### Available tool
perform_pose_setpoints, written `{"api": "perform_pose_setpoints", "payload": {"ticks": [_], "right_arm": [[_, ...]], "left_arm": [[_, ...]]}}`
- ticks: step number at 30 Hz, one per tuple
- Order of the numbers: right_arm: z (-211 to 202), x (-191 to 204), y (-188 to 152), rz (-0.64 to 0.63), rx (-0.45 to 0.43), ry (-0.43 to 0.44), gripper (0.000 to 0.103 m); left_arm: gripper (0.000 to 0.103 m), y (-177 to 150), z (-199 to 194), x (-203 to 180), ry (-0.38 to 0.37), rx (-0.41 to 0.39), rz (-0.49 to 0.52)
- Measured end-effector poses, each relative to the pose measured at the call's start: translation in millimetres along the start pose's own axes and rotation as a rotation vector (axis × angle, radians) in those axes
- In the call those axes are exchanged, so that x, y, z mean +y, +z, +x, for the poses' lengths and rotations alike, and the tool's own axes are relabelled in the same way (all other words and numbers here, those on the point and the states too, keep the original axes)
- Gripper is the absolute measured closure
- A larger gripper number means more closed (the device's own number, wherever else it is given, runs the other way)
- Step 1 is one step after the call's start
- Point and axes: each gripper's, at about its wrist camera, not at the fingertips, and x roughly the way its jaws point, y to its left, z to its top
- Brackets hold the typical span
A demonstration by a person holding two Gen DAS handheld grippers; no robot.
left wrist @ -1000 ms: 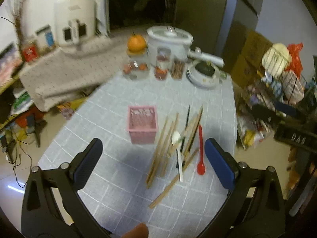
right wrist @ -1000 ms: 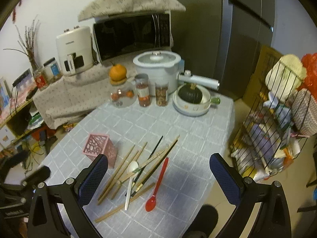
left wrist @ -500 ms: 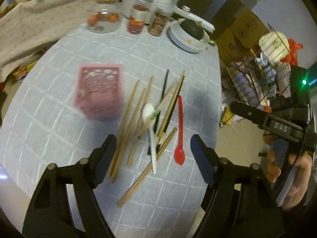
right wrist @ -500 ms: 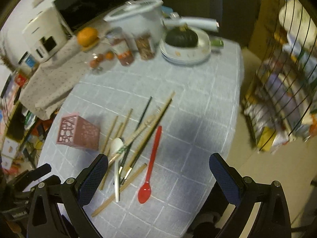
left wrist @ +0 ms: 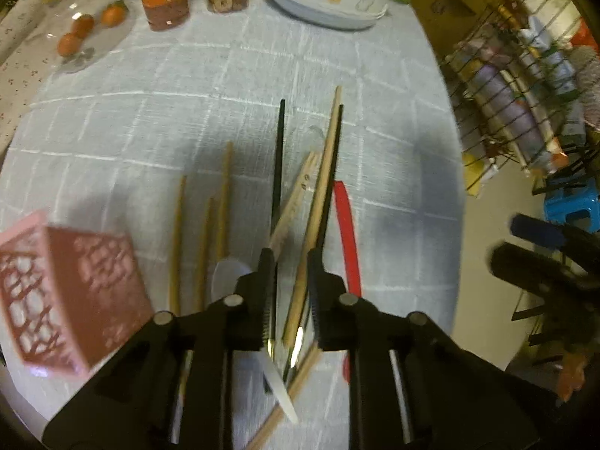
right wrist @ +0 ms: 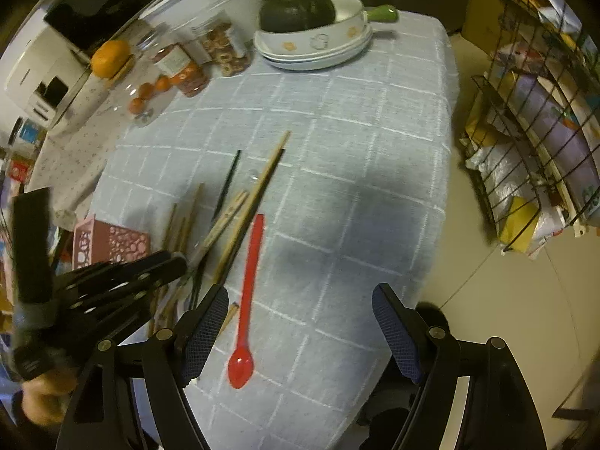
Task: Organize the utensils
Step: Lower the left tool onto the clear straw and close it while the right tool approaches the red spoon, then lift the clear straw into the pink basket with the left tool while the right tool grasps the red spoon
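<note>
The left gripper (left wrist: 290, 262) points steeply down over the pile of utensils on the desk (left wrist: 393, 120), its jaws closing and now only a narrow gap apart. Between them run a wooden chopstick (left wrist: 326, 172) and what looks like a dark one beside it; motion blur makes it unclear whether the pads already press on them. The black chopstick (left wrist: 279, 157) passes along the inner edge of the left jaw. A white spoon (left wrist: 227, 277) lies just left of that jaw, its handle running under the gripper, and three more wooden sticks (left wrist: 225, 195) lie further left. The pink holder (left wrist: 67, 300) stands at the left, near the pile but apart from the gripper. The red spoon (left wrist: 347, 232) lies just right of the right jaw, untouched.

In the right wrist view, the right gripper (right wrist: 300, 332) is spread wide with its jaws closing, and nothing is pressed by its pads. The red spoon (right wrist: 249, 292) lies between its fingers, nearer the left one, bowl toward the camera and handle pointing away. The chopstick pile (right wrist: 243, 202) sits just left of the spoon, and the left gripper (right wrist: 123, 277) reaches into it from the left, with the holder (right wrist: 108, 243) behind it.

At the far end of the desk stand jars (right wrist: 225, 52), stacked plates (right wrist: 315, 48) with a dark squash (right wrist: 296, 11), and an orange (right wrist: 110, 58)
</note>
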Motion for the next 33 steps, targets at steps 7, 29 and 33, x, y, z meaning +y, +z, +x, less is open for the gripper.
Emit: {"api": "perform_pose_setpoints", "payload": {"ticks": [7,29,33], "right_arm": [[0.6,-7.0,2.6,0.017,-0.003,0.007,0.023],[18.8,4.4,5.5,0.024,0.033,0.059,0.023],[39.4,20.4,9.0,0.001,0.055,0.102,0.037]], "left_arm": [[0.089,10.4,19.2,1.5,0.043,0.035,0.004],[0.093,-39.7,-77.5,32.1,-0.025,-0.127,-0.027],[0.093,-56.8,-104.8,24.2,-0.025,-0.204,-0.024]]}}
